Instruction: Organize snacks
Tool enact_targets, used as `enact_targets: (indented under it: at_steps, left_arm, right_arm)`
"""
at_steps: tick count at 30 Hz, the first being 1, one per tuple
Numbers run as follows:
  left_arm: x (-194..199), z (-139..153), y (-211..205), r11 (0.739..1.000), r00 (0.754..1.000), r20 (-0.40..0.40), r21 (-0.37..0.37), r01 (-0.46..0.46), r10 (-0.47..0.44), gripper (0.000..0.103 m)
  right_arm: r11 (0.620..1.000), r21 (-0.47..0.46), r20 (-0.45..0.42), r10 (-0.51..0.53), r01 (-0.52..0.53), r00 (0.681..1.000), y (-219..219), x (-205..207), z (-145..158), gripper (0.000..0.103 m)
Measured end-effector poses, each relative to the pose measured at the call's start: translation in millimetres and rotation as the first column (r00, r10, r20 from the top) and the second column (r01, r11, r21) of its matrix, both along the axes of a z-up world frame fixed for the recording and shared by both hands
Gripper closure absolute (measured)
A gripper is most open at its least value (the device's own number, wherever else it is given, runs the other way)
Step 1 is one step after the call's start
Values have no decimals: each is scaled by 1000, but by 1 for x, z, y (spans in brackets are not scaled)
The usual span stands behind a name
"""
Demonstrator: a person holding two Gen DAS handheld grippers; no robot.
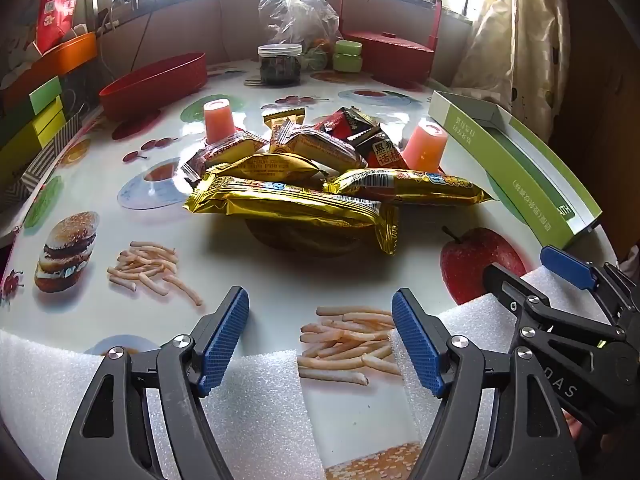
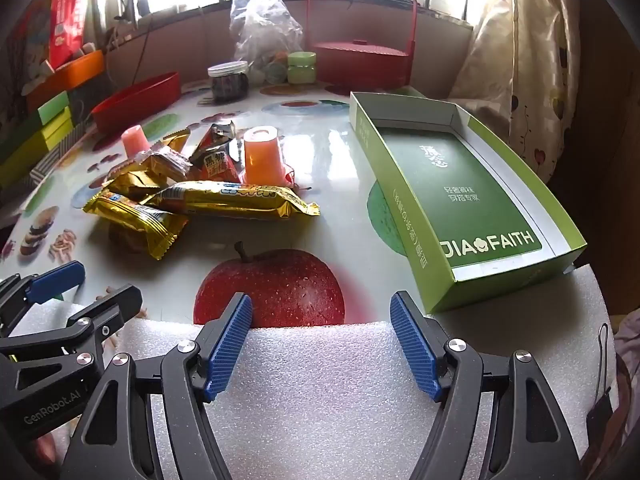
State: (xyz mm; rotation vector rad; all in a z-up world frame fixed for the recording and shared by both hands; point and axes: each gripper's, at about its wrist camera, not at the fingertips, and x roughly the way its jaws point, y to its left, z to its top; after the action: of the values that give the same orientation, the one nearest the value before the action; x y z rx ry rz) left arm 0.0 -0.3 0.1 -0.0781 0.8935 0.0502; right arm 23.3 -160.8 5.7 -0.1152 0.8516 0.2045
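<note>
A heap of snacks lies mid-table: two long gold packets [image 1: 296,204] [image 2: 232,196], smaller yellow-brown packs [image 1: 316,144], dark red packs [image 1: 360,132] and two upturned orange jelly cups [image 1: 426,146] [image 2: 262,156]. An empty green box [image 2: 460,184] [image 1: 520,168] lies open to the right of the heap. My left gripper [image 1: 320,304] hovers open over the near table edge, short of the heap, with nothing between its fingers. My right gripper [image 2: 320,308] is open too, above a printed apple, with the box just ahead and to its right.
White foam sheet [image 2: 320,380] covers the near edge. At the back stand a red oval basin [image 1: 156,80], a lidded jar [image 1: 280,60], a plastic bag [image 1: 296,12], a green jar [image 1: 348,56] and a red handled basket [image 1: 392,48]. Coloured boxes [image 1: 44,112] line the left.
</note>
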Motion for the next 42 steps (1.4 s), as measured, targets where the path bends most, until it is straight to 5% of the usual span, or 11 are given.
enact_targets:
  at_steps: [42]
  left_arm:
    - [-4, 1, 1, 1000, 1000, 9, 7, -3, 3, 28]
  right_arm:
    - [1000, -3, 5, 0, 0, 1000, 0, 0, 1, 31]
